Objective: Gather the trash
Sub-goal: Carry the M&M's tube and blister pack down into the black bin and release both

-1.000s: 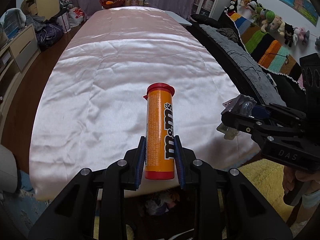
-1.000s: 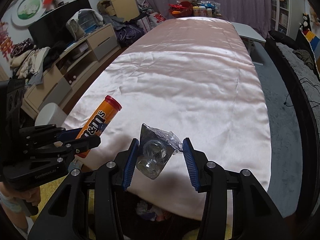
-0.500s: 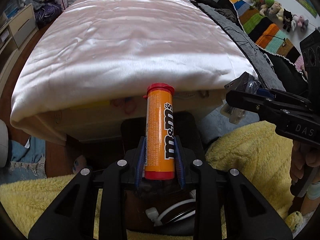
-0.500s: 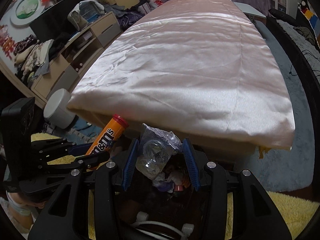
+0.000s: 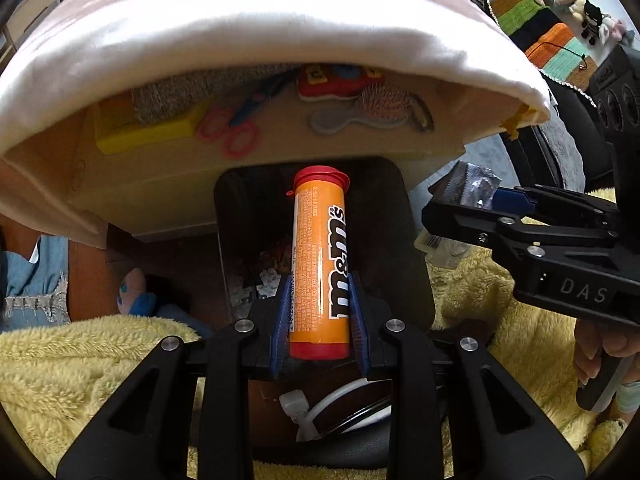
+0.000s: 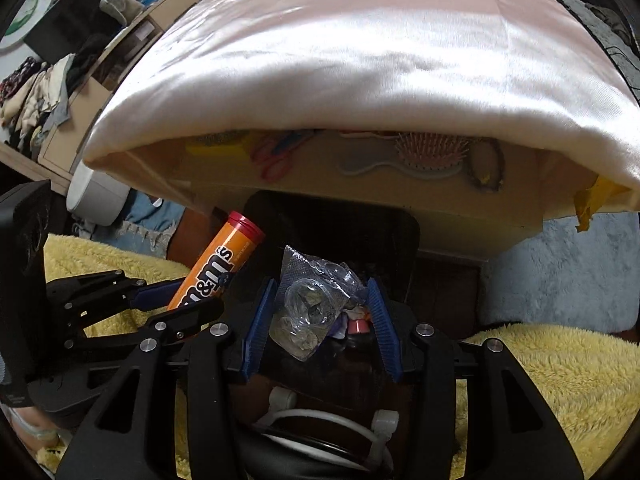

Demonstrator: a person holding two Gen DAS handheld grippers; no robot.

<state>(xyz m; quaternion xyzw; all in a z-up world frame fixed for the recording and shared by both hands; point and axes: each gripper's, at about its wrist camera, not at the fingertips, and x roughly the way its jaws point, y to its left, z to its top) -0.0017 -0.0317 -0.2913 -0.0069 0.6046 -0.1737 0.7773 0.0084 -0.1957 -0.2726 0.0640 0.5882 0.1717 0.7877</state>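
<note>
Standing clenched in the left hand-held gripper, the candy tube points over the bin.

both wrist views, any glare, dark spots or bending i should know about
Left wrist view: sheet blown out white near its front edge, bin interior dark, bed edge bowed by the fisheye. Right wrist view: sheen glares on the sheet, clear wrapper glints, corners vignetted black.
</note>
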